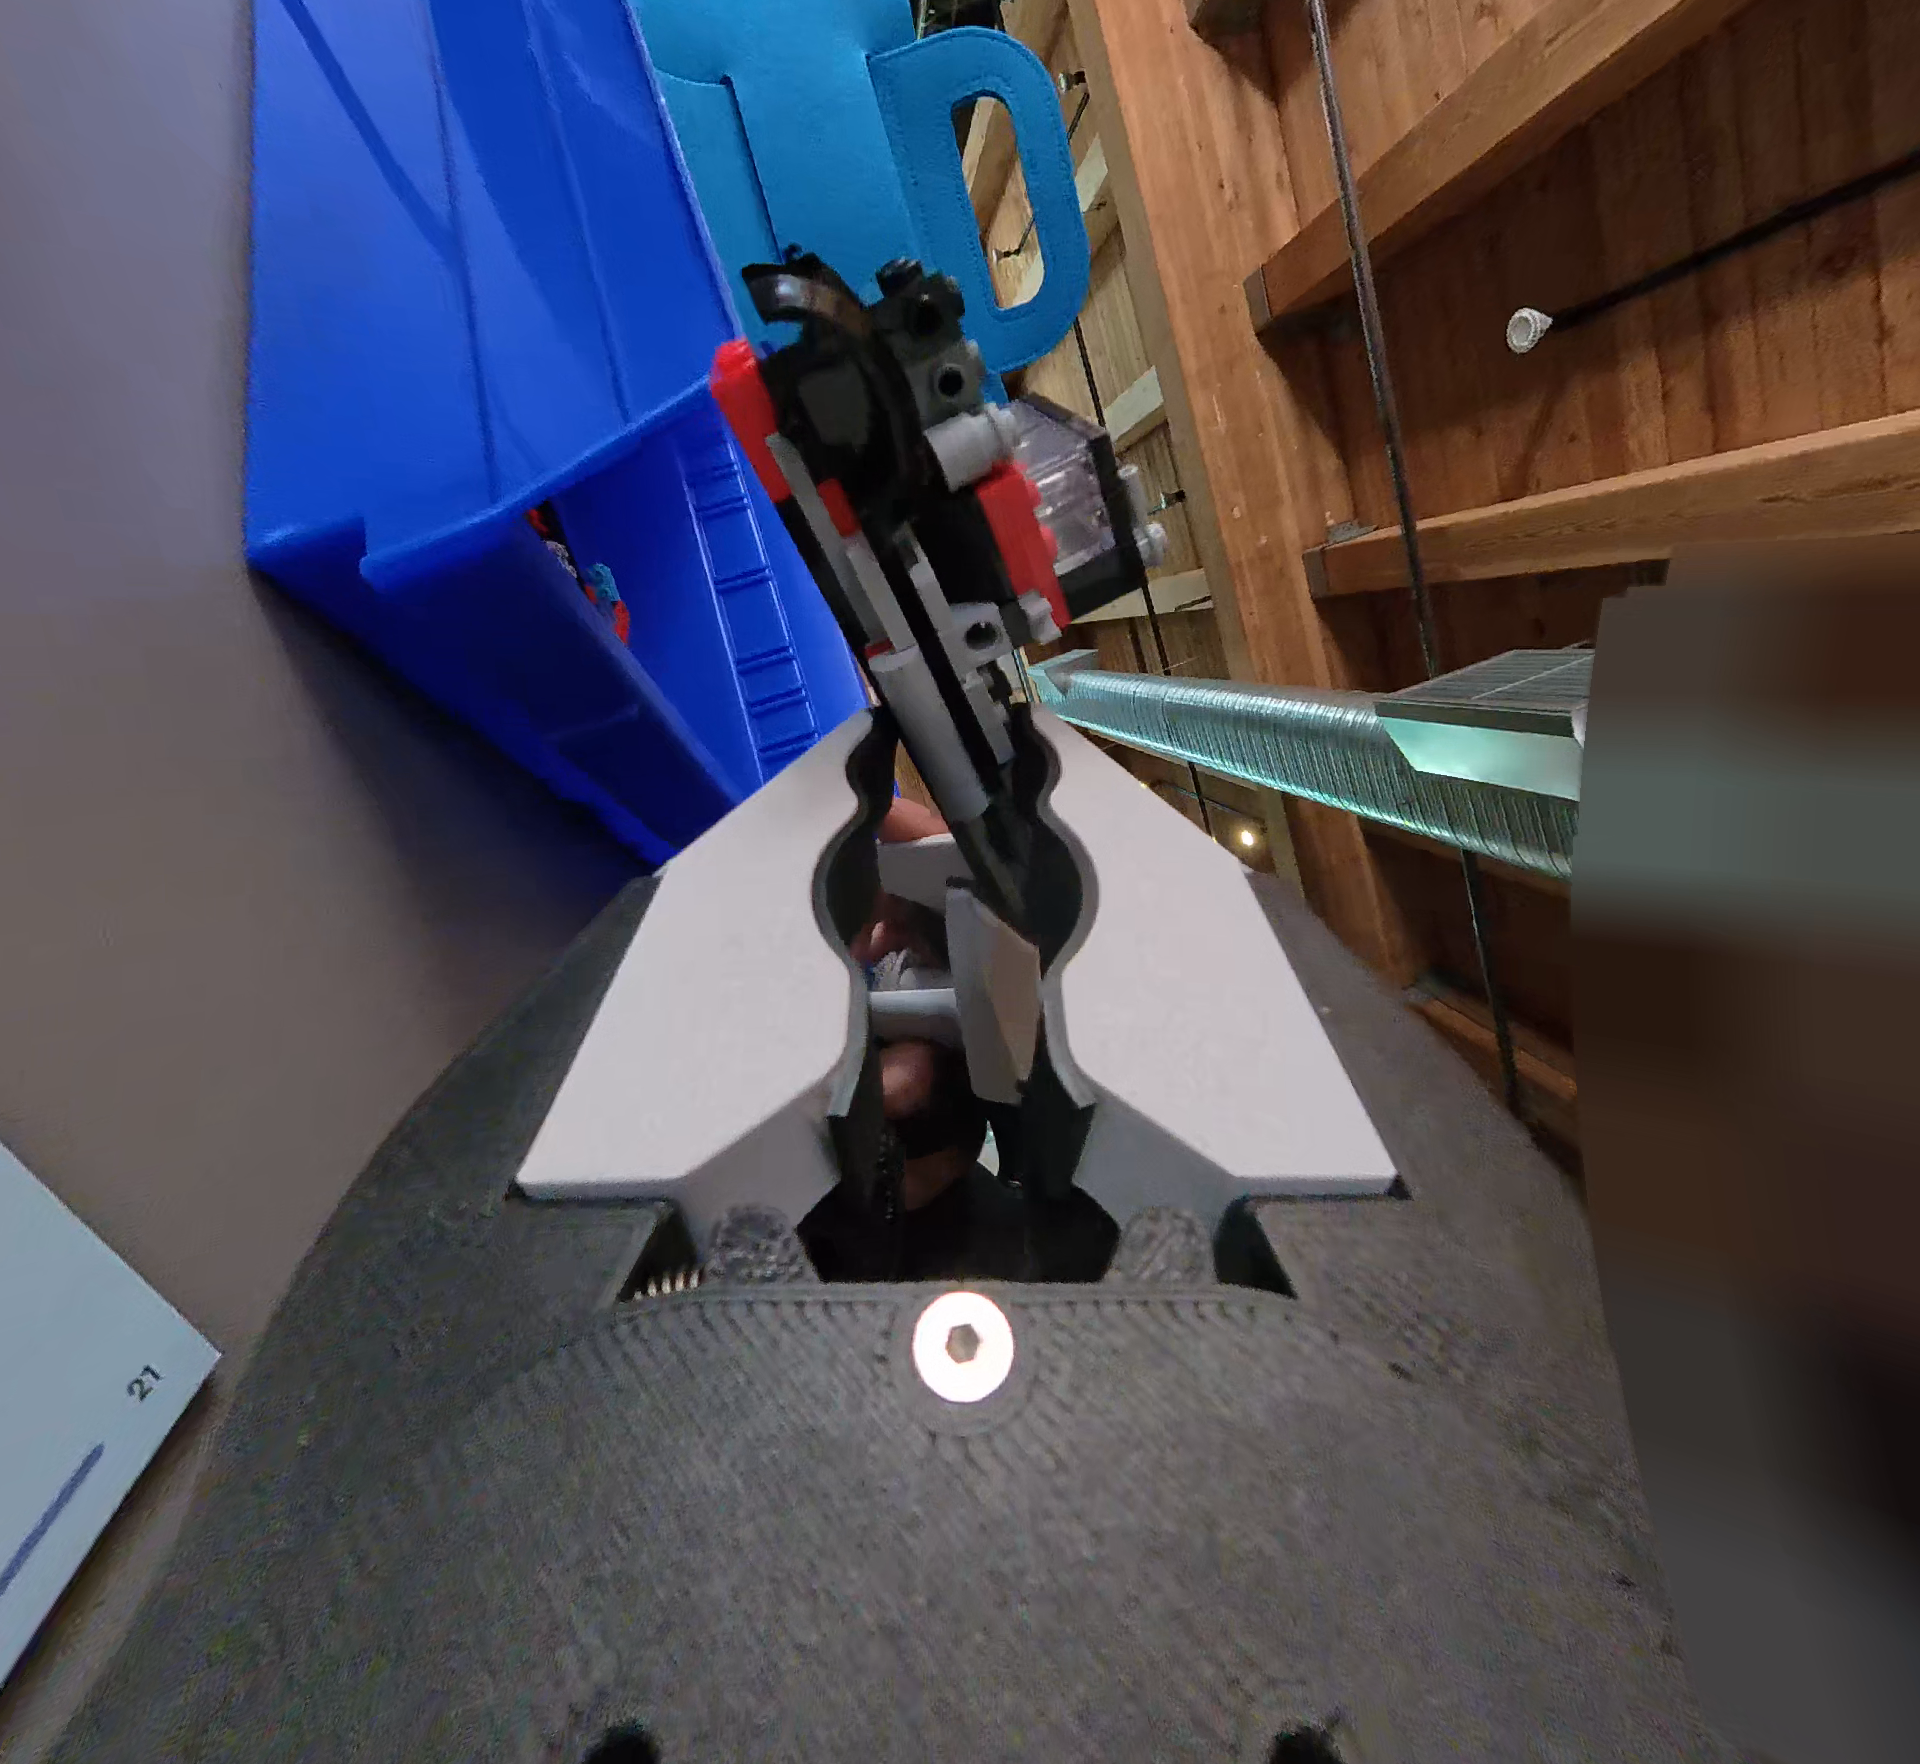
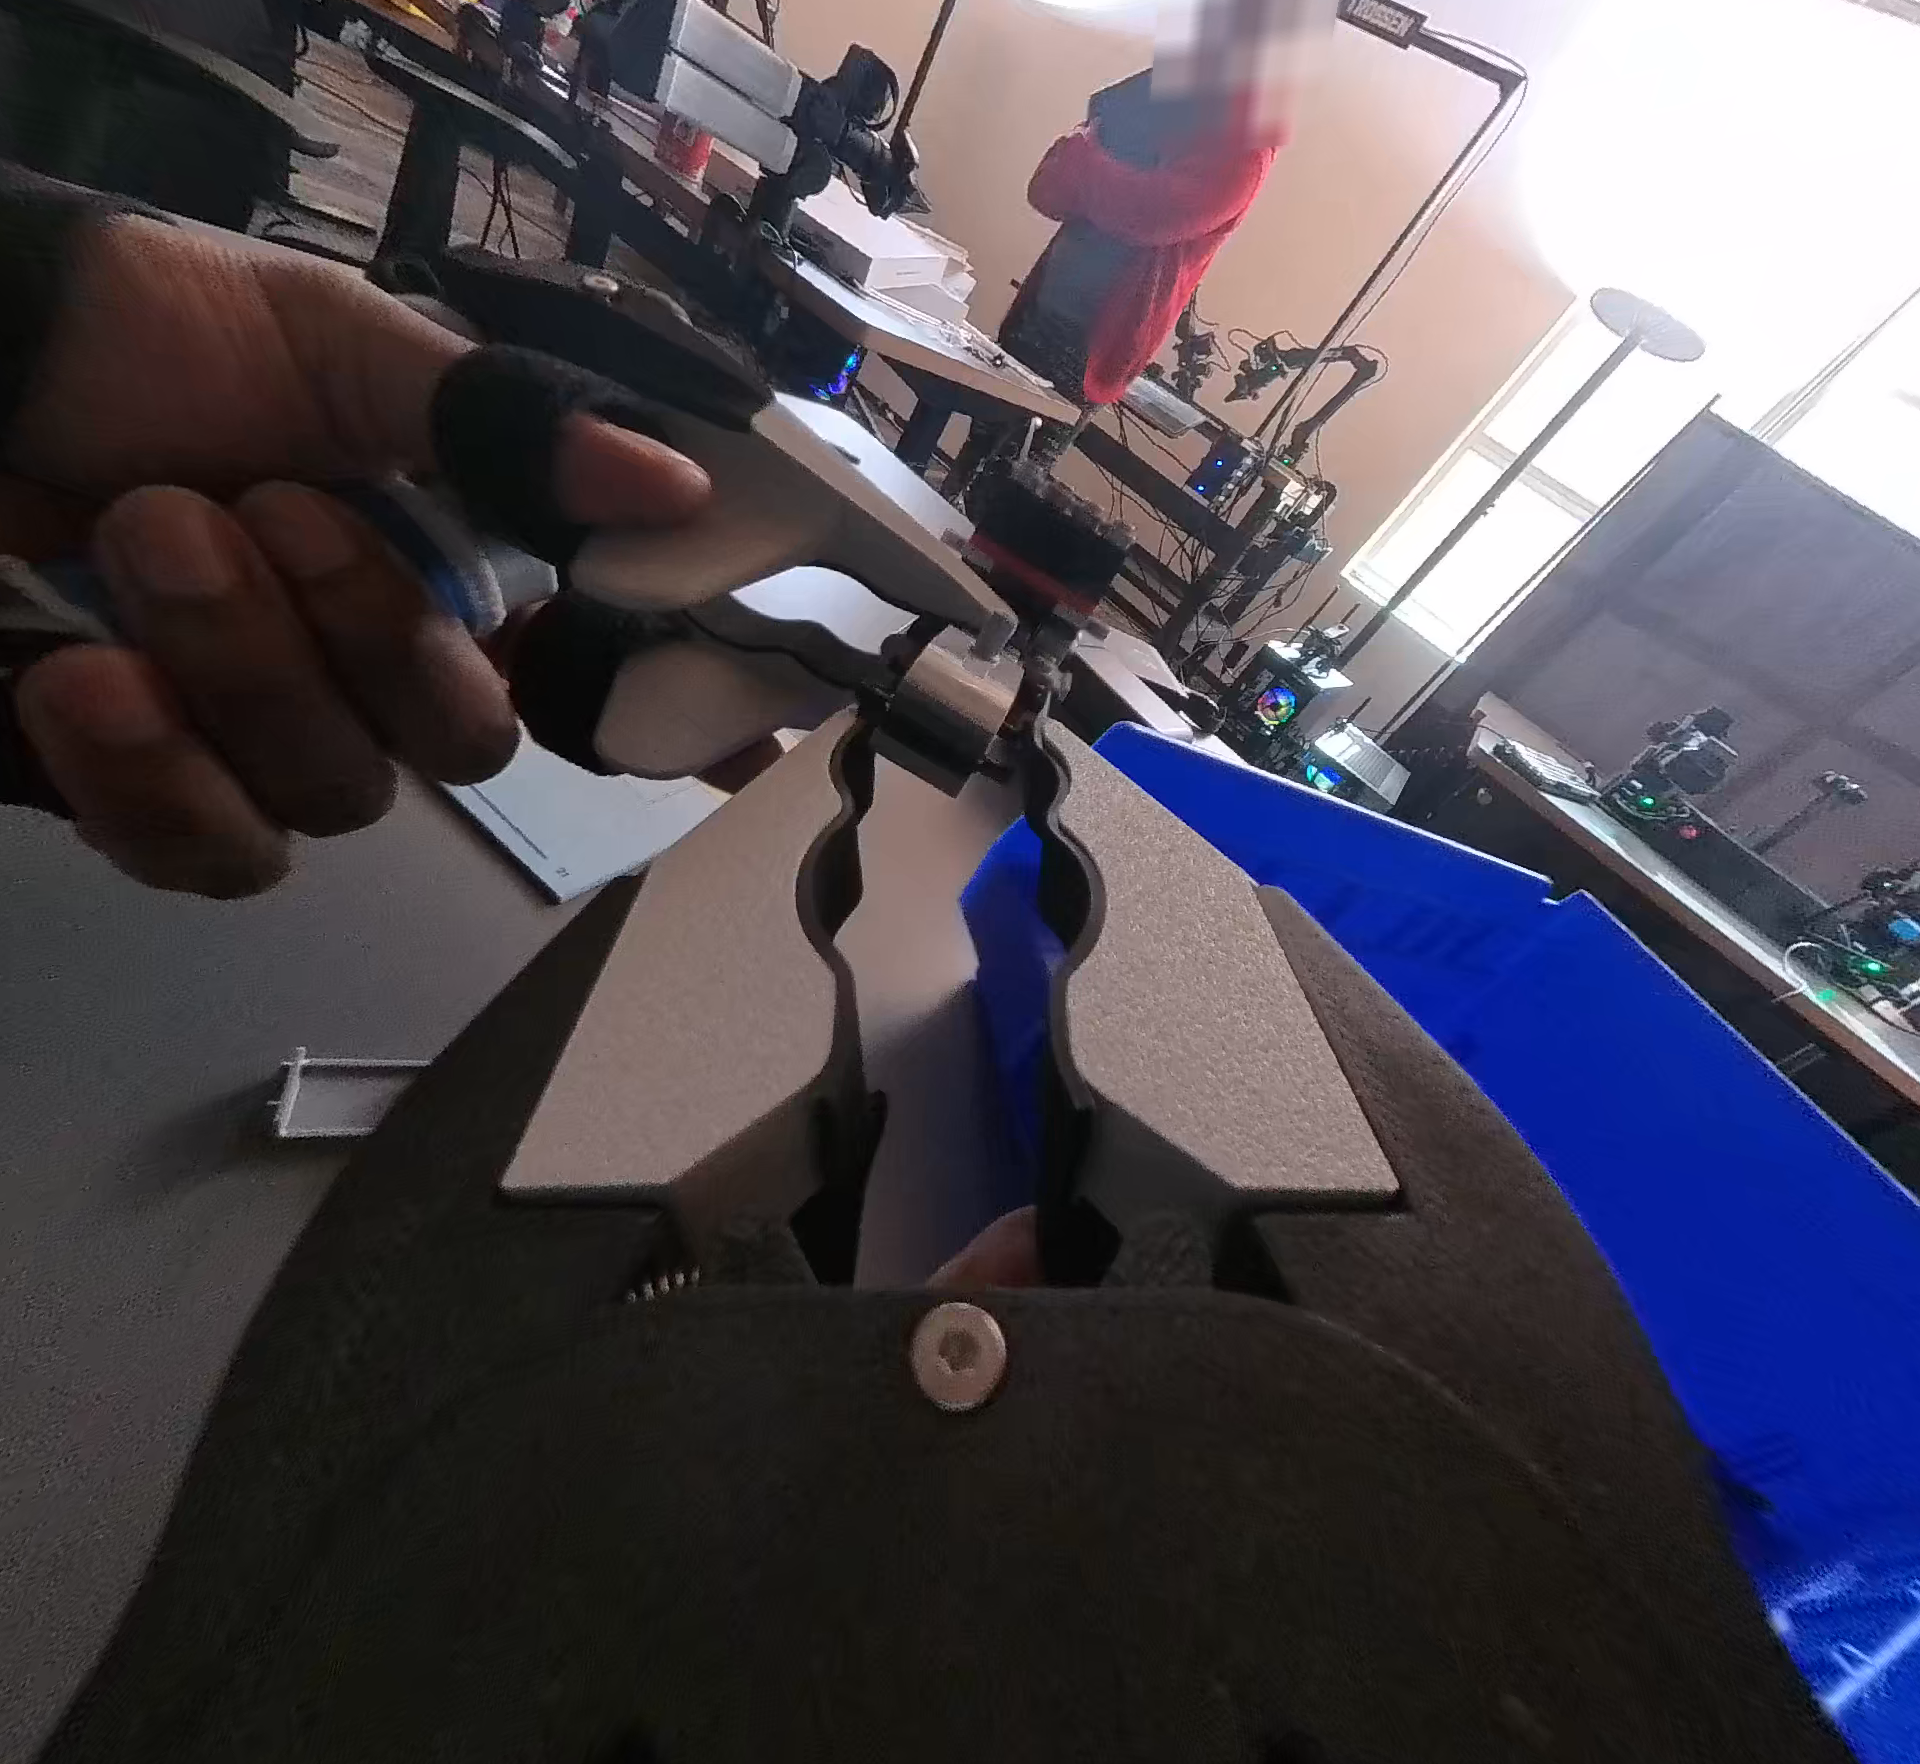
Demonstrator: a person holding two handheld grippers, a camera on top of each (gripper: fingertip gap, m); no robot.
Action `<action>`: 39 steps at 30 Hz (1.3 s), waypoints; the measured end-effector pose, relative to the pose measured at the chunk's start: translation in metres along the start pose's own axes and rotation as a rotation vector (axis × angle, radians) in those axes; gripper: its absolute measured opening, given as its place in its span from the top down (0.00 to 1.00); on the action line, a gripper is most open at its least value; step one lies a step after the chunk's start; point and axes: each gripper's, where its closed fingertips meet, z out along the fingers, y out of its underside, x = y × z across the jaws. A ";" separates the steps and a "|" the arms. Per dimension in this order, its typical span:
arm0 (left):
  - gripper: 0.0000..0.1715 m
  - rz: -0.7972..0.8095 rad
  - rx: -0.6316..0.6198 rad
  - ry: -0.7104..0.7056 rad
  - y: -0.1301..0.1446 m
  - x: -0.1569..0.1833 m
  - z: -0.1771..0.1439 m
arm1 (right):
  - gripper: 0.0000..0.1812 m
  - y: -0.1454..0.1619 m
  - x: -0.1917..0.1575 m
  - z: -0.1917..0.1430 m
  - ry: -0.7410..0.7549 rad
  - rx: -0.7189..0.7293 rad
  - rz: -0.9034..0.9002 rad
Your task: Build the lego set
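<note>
Left gripper (image 1: 951, 758): we clamp the lego model (image 1: 914, 509) by its tail.
Right gripper (image 2: 951, 738): seemingly pinching the model's underside (image 2: 940, 727); we press squarely.

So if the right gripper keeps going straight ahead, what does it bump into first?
Probably the lego model. The right gripper points right at it, with its tips close around the model's lower end, which the left gripper holds. Whether the tips already touch is unclear.
</note>
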 end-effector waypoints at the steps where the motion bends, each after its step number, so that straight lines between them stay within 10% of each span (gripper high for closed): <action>1: 0.86 0.015 0.003 -0.004 0.000 0.000 0.000 | 0.83 0.000 -0.001 0.000 -0.007 0.002 0.020; 9: 0.86 0.061 0.039 -0.057 -0.008 -0.006 -0.004 | 0.77 -0.001 0.000 0.000 -0.124 -0.002 0.482; 26: 0.86 -0.051 -0.034 -0.032 0.003 -0.006 -0.002 | 0.83 -0.001 -0.010 0.000 -0.022 0.001 0.138; 39: 0.88 -0.041 0.019 -0.040 -0.003 -0.010 -0.004 | 0.83 0.006 -0.013 0.002 -0.073 -0.033 0.199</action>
